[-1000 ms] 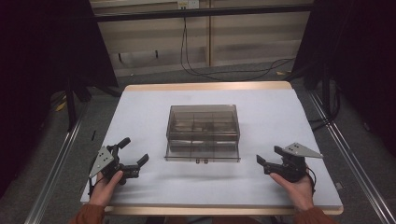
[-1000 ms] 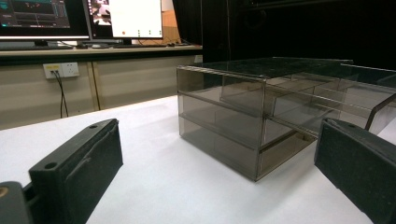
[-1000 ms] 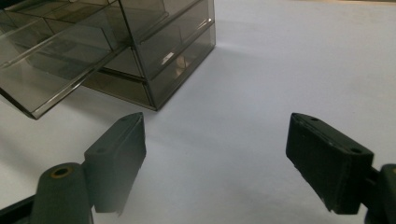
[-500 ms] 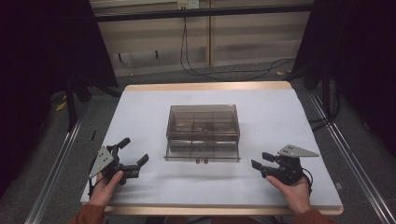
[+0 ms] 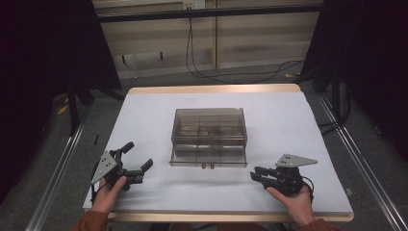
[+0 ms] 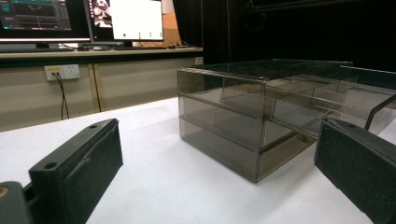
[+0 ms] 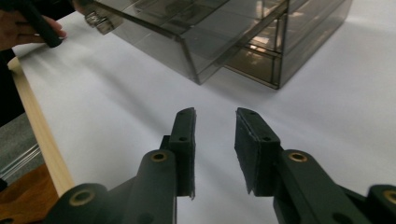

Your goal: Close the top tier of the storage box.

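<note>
A smoky clear drawer box stands in the middle of the white table. Its bottom drawer is pulled out a little toward me, with two small metal knobs on the front. My left gripper rests at the front left, jaws wide open and empty; in the left gripper view it faces the box. My right gripper lies at the front right, pointing left toward the drawer. Its jaws have just been closing, with a narrow gap and nothing between them.
The table's wooden front edge runs close by my right gripper. The other hand shows beyond the drawer's knobs. Metal rails flank the table on the floor. Monitors stand on a far bench.
The right gripper has slid left toward the drawer's front and its jaws have narrowed from wide to a small gap. The left gripper and the box have not moved.
</note>
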